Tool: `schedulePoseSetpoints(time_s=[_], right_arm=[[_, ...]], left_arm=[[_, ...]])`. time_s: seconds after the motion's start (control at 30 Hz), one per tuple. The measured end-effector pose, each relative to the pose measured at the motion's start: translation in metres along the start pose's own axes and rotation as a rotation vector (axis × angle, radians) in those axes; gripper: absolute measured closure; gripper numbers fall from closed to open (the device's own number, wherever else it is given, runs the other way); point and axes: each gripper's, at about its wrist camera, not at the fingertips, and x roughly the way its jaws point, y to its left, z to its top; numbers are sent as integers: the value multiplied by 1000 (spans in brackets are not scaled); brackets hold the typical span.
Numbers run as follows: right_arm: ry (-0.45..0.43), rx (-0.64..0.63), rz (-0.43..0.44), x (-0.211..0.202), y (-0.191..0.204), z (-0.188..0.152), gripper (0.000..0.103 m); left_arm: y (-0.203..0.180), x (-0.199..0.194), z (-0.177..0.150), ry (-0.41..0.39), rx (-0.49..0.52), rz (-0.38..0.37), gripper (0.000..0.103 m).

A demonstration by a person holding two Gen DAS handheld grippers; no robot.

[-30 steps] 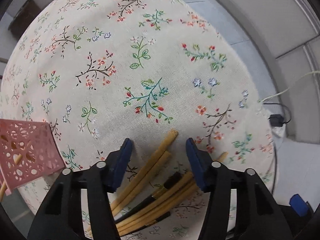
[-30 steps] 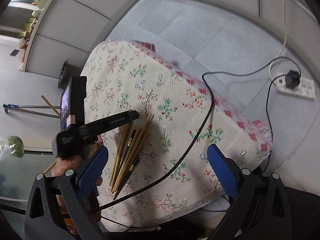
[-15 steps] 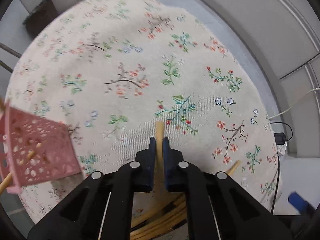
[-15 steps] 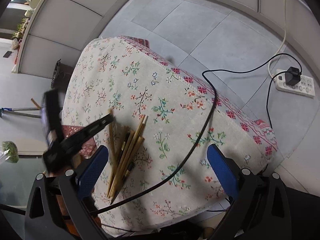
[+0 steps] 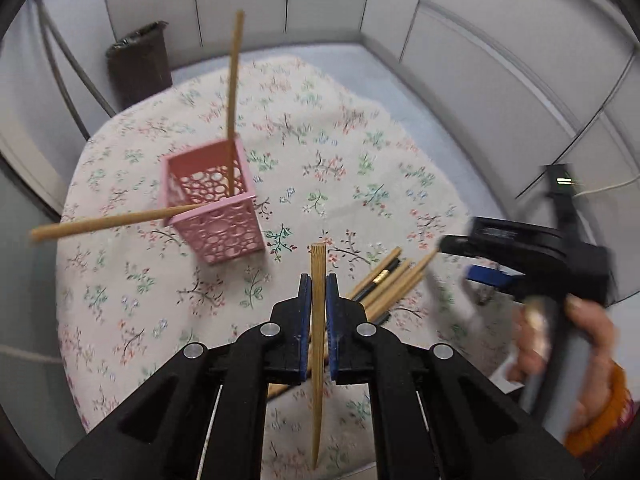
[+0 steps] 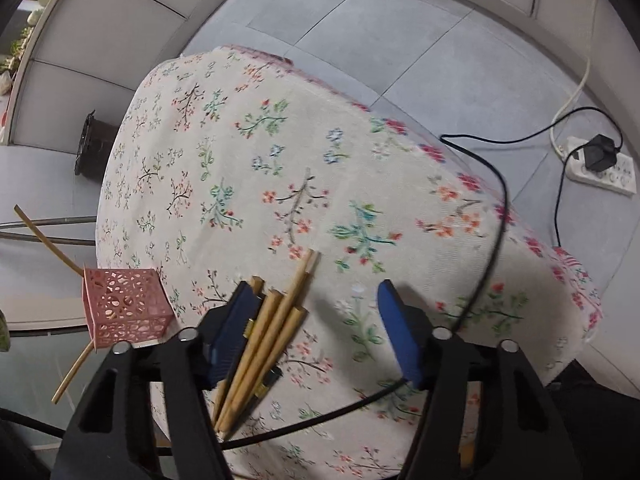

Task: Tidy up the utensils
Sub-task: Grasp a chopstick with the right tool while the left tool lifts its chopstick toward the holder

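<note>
My left gripper (image 5: 318, 292) is shut on one wooden chopstick (image 5: 318, 260) and holds it upright above the floral table. Ahead and to the left stands the pink perforated holder (image 5: 212, 208). One chopstick (image 5: 234, 80) stands up in it and another (image 5: 112, 222) leans out to the left. The remaining chopsticks lie in a pile (image 6: 276, 328) on the cloth. My right gripper (image 6: 316, 292) hangs low over that pile, its jaws closing. The sticks lie between the jaws, against the left finger (image 6: 232, 328), and the right pad is well clear of them.
The table (image 6: 360, 140) wears a floral cloth; its edge drops off to the right. A black cable (image 6: 492, 208) crosses that corner, running from a power strip (image 6: 600, 168) on the floor. A brown bin (image 5: 138, 68) stands behind the table. A hand (image 5: 560, 340) holds the right gripper.
My left gripper shut on one chopstick, lifted it off the pile and swung toward the pink holder. My right gripper came down over the pile and its jaws narrowed.
</note>
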Motion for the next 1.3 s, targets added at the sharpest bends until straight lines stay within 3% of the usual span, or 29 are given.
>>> schedulePoseSetpoints(time_s=[0.07, 0.33, 0.43, 0.8, 1.1, 1.3], right_arm=[[-1, 3, -15, 6, 4, 1, 54], [-25, 0, -119, 28, 21, 10, 72], [-54, -21, -156, 31, 25, 13, 94], [-149, -100, 24, -23, 25, -6, 97], [-283, -318, 191, -107, 52, -56, 98], [-372, -457, 252, -158, 71, -87, 98]], left_arm=[[0, -17, -6, -34, -7, -15, 96], [4, -46, -9, -93, -14, -50, 96], [10, -50, -10, -105, -26, -54, 96], [14, -85, -14, -212, -36, -60, 96], [19, -116, -27, -296, -64, -53, 96], [23, -140, -30, -363, -81, -54, 96]])
